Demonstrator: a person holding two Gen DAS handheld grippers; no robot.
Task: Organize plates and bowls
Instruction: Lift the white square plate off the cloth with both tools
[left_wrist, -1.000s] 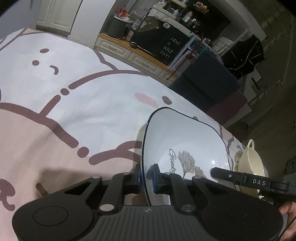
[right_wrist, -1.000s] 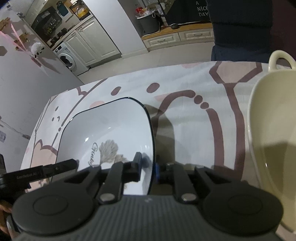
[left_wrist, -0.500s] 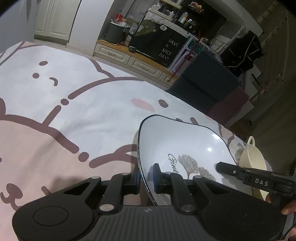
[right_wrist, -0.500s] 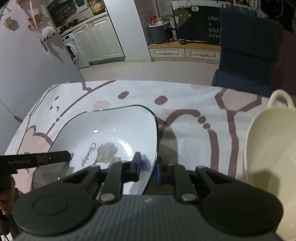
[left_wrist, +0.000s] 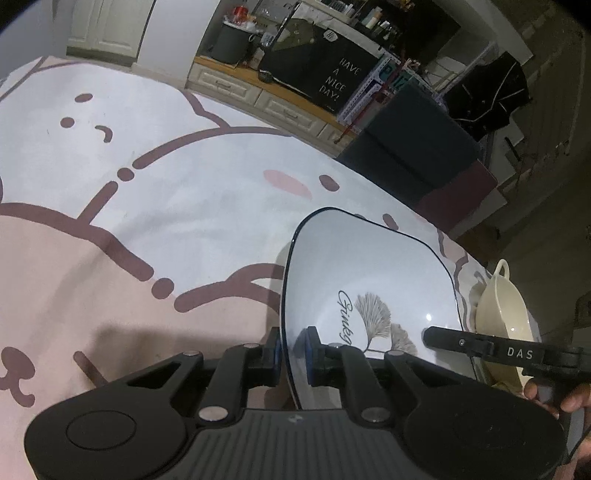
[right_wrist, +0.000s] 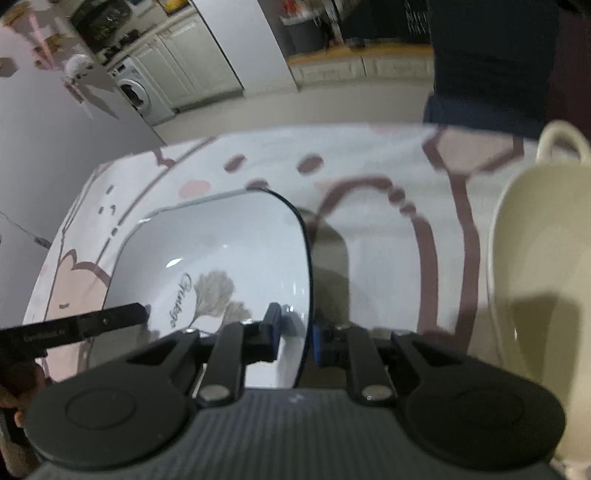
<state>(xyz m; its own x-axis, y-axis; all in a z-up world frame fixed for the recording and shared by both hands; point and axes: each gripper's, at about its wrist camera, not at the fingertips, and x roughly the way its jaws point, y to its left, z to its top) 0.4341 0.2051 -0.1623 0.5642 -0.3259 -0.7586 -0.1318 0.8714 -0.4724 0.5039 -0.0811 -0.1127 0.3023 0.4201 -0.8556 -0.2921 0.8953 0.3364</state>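
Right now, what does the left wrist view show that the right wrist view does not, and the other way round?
Only the left wrist view: the black sign reading HAVE A NICE DAY.

Only the right wrist view: the washing machine.

Both: the white square plate held at opposite rims by the left gripper and the right gripper, the cream bowl, and the patterned tablecloth.

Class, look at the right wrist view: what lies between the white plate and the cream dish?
Only patterned tablecloth, shaded beside the plate; nothing stands before the dish. The right wrist view shows it.
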